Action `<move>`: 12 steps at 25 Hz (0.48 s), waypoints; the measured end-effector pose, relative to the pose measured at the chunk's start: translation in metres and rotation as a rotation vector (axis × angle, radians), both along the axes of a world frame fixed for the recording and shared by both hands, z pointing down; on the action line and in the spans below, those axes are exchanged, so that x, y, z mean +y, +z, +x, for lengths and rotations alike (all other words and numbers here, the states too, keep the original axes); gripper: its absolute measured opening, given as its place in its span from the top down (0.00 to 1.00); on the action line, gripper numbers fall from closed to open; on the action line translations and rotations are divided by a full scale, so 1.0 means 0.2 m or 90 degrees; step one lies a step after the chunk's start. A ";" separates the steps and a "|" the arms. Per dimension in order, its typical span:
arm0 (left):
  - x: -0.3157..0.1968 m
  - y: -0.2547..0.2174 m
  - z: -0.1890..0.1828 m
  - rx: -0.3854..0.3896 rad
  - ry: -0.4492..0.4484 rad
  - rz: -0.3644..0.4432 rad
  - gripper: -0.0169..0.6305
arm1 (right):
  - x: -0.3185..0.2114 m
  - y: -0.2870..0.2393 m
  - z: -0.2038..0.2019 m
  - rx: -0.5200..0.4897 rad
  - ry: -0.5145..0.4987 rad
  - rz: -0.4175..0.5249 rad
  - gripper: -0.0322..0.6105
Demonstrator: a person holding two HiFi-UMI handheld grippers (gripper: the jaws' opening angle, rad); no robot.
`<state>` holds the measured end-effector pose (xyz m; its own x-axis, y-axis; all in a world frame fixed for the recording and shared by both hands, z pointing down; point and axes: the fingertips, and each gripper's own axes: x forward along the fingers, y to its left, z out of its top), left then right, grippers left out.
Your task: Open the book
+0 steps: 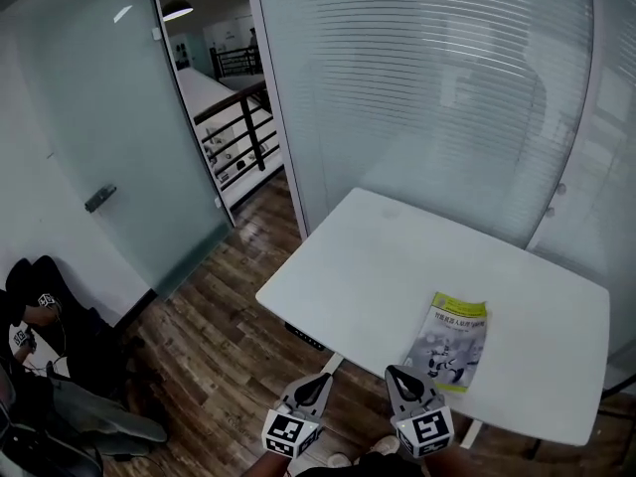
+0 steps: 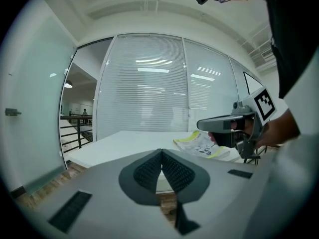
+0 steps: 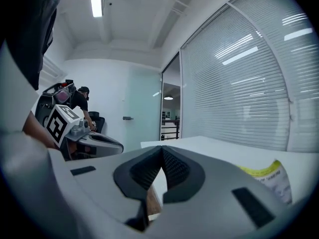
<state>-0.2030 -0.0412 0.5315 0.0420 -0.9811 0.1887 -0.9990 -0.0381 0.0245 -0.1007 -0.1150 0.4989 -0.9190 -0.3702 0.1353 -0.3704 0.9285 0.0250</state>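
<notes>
Book: closed green-and-white paperback (image 1: 449,341) flat near front edge of white rectangular table (image 1: 378,256), 1 o'clock off right gripper (image 1: 401,378) | left gripper (image 1: 316,384), right gripper: jaws pinched together, empty, short of table, likely lined up to reach cover.

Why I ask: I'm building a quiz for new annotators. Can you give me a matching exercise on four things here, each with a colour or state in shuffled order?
Things:
1. book
2. table
3. floor
4. left gripper

Descriptions:
A. brown wood planks
B. shut, holding nothing
C. lying closed, cover up
D. plain white top

Pairs: 1-C, 2-D, 3-A, 4-B.
</notes>
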 end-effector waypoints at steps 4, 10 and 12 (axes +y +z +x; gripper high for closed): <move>-0.16 0.00 0.04 0.000 0.026 -0.002 0.95 | -0.22 0.05 0.09 0.002 0.077 -0.075 0.94; -0.43 -0.02 0.16 -0.005 0.082 0.000 0.95 | -0.50 0.14 0.28 0.039 0.160 -0.103 0.94; -0.51 -0.03 0.20 -0.008 0.098 -0.001 0.95 | -0.57 0.18 0.35 0.049 0.177 -0.126 0.94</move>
